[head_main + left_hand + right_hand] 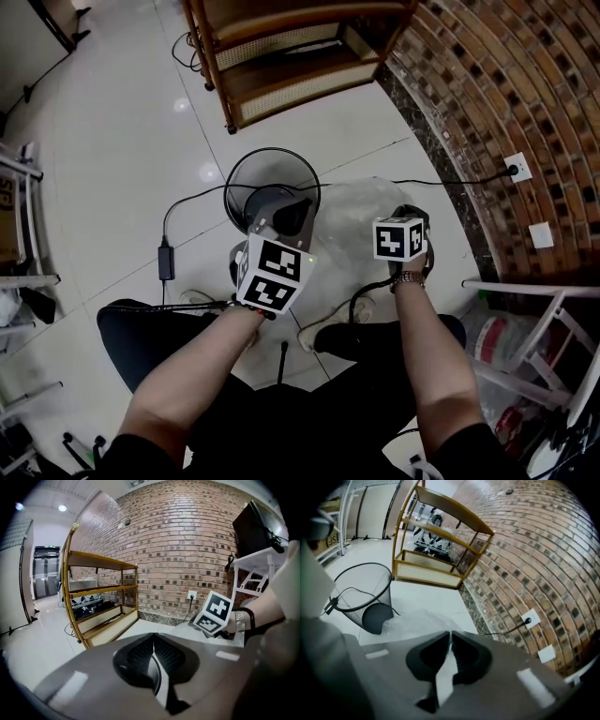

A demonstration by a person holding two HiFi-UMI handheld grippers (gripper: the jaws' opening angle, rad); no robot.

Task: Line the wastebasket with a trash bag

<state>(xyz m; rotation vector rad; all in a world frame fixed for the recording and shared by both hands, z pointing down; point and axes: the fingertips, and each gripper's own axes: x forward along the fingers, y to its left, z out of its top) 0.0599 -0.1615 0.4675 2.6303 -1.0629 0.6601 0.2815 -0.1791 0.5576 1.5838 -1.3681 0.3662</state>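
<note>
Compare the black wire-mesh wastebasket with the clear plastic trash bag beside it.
The black wire-mesh wastebasket is dark, rigid and upright; the clear plastic trash bag is pale, limp and crumpled. The wastebasket is round-rimmed, the bag shapeless. Both show the white tiled floor through them.

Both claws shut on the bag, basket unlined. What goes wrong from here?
Thin film: the left claw and right claw each pinch only a sliver of the trash bag; it may slip or tear when pulled.
The mesh wastebasket looks light and unheld; dragging the bag over its rim might tip it.
The cable beside it could snag the bag.
</note>
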